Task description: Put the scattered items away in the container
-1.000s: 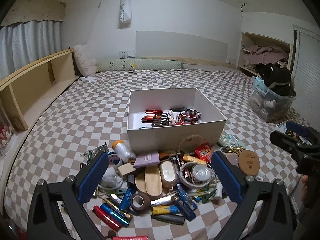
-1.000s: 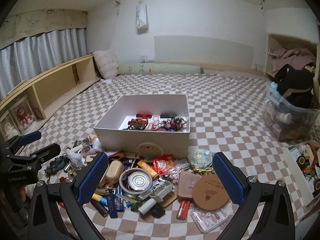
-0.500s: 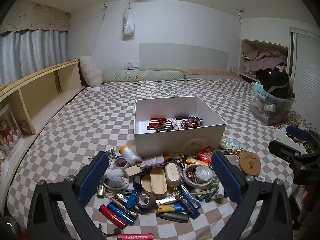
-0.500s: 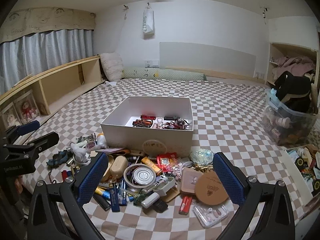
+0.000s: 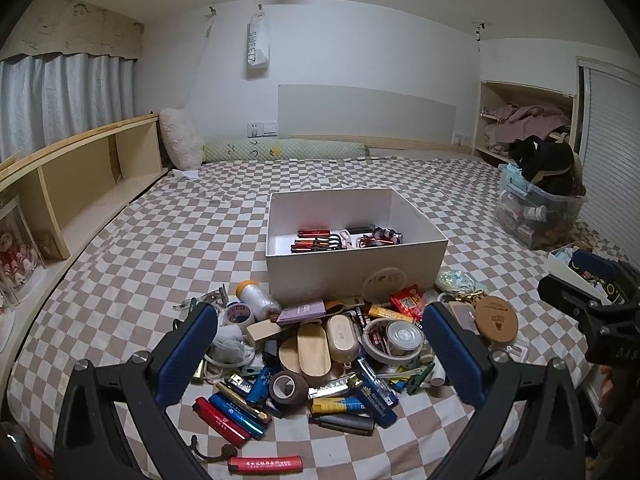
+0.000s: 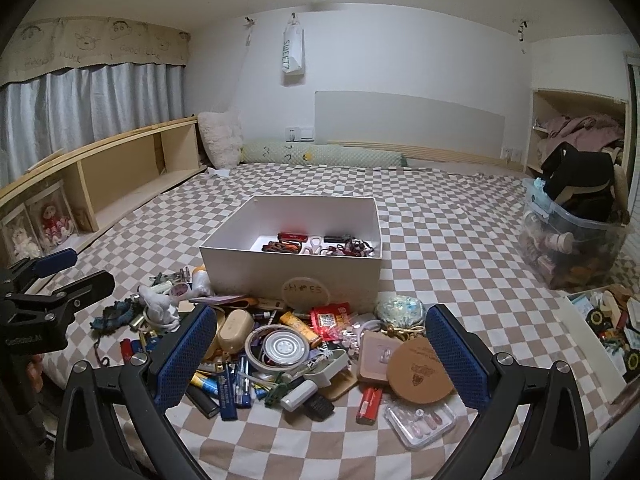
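Pulled back and tilted up over the last second: more ceiling shown, pile (image 5: pixel 320 356) lower in frame. Left gripper (image 5: pixel 320 354) and right gripper (image 6: pixel 322 356) both spread wide, empty. White box (image 5: pixel 356 276) at frame centre, few items inside. Apparently no pick begun yet; most clutter left outside.

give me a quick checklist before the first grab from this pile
1. Left gripper open and empty: ok.
2. Right gripper open and empty: ok.
3. White box open on top with room left: ok, only a few items lie on its floor.
4. Pile reachable in front of the box: ok.
5. Easy first target lying free: ok, the round brown disc rests on top at the pile's right edge.
6. Items hidden under the pile: cannot tell.
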Tool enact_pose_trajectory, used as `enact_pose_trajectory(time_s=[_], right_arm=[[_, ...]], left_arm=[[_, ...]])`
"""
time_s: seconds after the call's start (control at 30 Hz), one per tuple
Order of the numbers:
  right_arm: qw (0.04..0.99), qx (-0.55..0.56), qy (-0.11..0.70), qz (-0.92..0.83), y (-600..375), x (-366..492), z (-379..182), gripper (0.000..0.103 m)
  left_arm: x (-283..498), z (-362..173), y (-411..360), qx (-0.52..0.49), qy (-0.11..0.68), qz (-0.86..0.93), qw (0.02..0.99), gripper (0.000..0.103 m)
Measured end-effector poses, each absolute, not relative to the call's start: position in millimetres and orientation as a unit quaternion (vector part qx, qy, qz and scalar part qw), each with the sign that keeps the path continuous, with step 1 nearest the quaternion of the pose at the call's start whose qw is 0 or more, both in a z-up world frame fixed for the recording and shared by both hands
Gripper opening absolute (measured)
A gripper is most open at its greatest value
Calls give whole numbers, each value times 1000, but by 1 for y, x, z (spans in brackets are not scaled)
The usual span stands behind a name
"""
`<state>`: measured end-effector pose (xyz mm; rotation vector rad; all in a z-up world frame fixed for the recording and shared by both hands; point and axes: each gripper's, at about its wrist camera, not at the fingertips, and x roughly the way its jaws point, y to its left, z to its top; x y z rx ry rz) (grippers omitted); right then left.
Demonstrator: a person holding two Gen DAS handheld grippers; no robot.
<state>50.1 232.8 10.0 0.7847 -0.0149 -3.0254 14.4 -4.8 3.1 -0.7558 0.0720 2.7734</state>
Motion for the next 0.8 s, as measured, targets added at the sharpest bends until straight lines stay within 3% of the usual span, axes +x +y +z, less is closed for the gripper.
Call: enact_pose_trajectory(time_s=[0.8], right_arm=[[16,259,-2,-966,232,55,3,103]], left_arm=[[20,-2,-5,-273,15,953,133,103]])
